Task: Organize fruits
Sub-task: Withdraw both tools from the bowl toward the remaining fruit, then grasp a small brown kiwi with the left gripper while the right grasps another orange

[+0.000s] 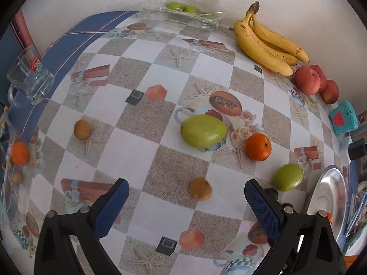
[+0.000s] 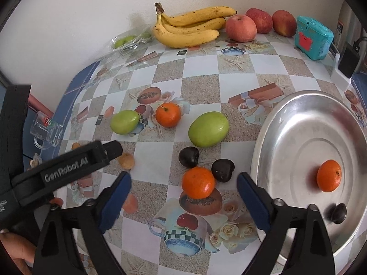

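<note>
We hold the right gripper [image 2: 183,189] with jaws wide, empty, over the tangerine [image 2: 198,182] mid-table beside the steel plate's [image 2: 286,123] rim. Light, round, soft-skinned: grip across its middle, gently. Left gripper [image 1: 187,196] wide too.

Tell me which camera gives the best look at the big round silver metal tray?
The right wrist view: the round silver metal tray shows nearly whole, with a small orange mandarin and a dark plum resting on it. The left wrist view catches only a thin slice of the tray at its right edge, partly behind the gripper finger.
</note>
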Demonstrator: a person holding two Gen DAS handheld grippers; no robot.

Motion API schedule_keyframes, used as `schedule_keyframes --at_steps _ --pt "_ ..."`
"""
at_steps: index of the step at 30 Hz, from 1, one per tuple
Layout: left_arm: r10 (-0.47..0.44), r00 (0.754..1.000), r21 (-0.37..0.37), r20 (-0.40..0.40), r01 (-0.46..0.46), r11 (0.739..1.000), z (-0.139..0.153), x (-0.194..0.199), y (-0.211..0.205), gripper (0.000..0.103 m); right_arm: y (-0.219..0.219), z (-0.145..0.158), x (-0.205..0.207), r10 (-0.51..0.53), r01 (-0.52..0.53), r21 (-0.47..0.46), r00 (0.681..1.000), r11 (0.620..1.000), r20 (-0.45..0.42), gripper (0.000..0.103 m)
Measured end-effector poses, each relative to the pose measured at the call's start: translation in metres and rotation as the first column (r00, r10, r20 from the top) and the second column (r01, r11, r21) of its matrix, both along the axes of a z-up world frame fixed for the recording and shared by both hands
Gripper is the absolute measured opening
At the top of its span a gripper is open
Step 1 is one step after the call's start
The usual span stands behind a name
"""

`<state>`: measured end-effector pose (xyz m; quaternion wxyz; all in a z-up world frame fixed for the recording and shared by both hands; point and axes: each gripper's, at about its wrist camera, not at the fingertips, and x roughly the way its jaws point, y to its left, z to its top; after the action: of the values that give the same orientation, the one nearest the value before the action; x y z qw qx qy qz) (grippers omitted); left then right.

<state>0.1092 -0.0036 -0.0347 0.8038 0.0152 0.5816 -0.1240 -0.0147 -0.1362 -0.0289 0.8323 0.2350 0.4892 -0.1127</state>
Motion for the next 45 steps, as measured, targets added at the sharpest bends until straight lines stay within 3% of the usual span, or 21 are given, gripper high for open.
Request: schedule_keyframes --at_steps 3,6,18,25,33,35,45 --pt "-0.008 1.000 0.001 0.005 0.008 1.000 0.001 0.003 -0.006 0.099 0.000 -0.003 0.002 -0.006 0.006 -0.015 1.000 1.000 -0.016 0.087" --pt "-0.024 1.000 -0.013 0.004 0.024 1.000 -0.001 0.005 -0.011 0.096 -0.002 -0.006 0.003 -0.011 0.010 -0.005 1.000 1.000 -0.027 0.078" --pt "-0.032 0.997 -0.020 -0.069 0.030 0.999 -0.024 0.004 -0.010 0.071 -0.001 -0.019 0.003 -0.020 0.022 0.013 0.995 1.000 -0.093 0.068" --pt "-0.056 0.995 -0.025 -0.086 0.054 0.998 -0.029 0.002 -0.017 0.052 -0.003 -0.026 0.003 -0.035 0.038 0.023 0.993 0.999 -0.109 0.063" --pt "-0.058 0.994 -0.025 -0.095 0.056 0.998 -0.033 0.002 -0.020 0.028 -0.003 -0.028 0.004 -0.035 0.038 0.019 0.992 0.999 -0.119 0.042" --pt "-0.059 0.994 -0.027 -0.095 0.056 0.998 -0.032 0.002 -0.020 0.026 -0.004 -0.029 0.004 -0.032 0.035 0.024 0.993 0.999 -0.117 0.038" --pt "-0.049 0.995 -0.042 -0.088 0.046 0.998 -0.028 0.000 -0.014 0.026 -0.005 -0.029 0.003 -0.037 0.041 0.036 0.993 0.999 -0.114 0.037"
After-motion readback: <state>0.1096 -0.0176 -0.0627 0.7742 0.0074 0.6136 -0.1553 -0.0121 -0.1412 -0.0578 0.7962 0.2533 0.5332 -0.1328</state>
